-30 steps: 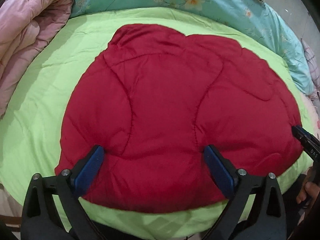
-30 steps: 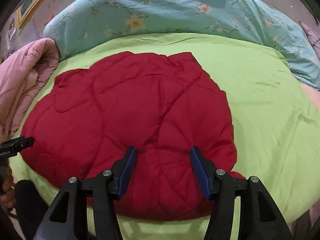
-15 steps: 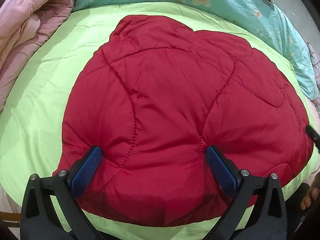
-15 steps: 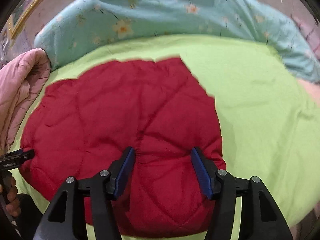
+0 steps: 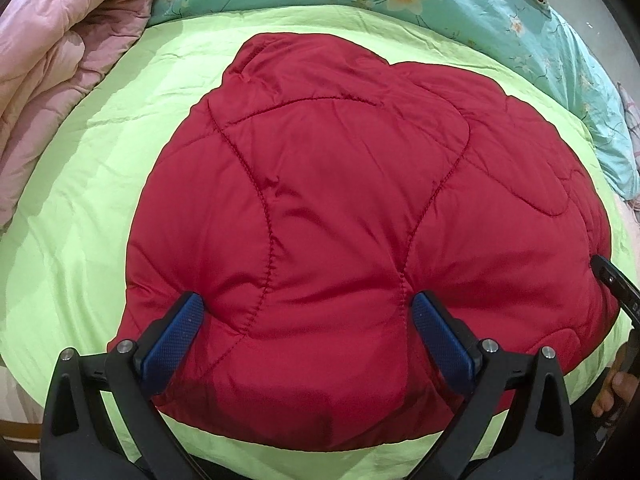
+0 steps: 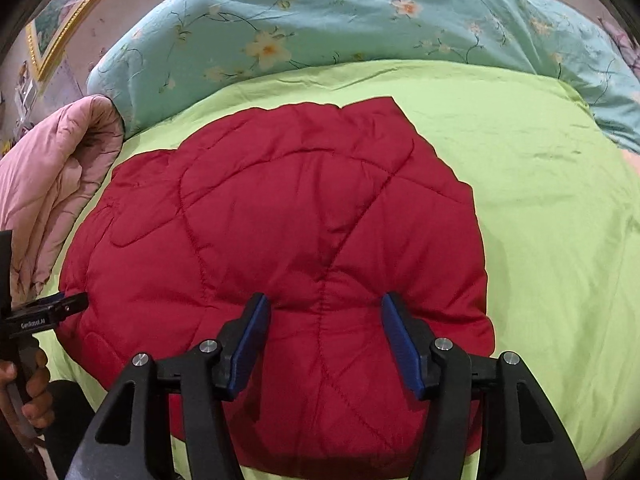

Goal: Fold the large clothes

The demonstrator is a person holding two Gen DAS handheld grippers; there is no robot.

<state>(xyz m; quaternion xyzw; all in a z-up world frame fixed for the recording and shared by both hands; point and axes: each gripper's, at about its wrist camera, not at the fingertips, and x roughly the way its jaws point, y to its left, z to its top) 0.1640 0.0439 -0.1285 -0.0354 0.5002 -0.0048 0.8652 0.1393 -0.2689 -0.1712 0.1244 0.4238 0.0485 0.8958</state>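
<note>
A red quilted jacket point(image 5: 352, 208) lies spread flat on the lime-green sheet point(image 5: 80, 208), and the right wrist view shows the same jacket point(image 6: 280, 220). My left gripper point(image 5: 306, 312) is open wide. Its blue fingertips point(image 5: 188, 312) dent the padding near the jacket's near hem, and fabric bulges between them. My right gripper point(image 6: 324, 308) stands about half open, its tips pushed into the near right part of the jacket with a puffy ridge between the pads. Each gripper shows at the edge of the other's view.
A pink quilt point(image 5: 52, 80) is bunched at the left of the bed. A turquoise floral duvet point(image 6: 340, 28) runs along the far side. Bare green sheet point(image 6: 560, 240) lies right of the jacket. A person's hand point(image 6: 32, 396) holds the left gripper's handle.
Both cameras have come a little closer to the jacket, which fills more of each view. The fingertips sink deeper into the padding. Neither jaw gap has visibly changed.
</note>
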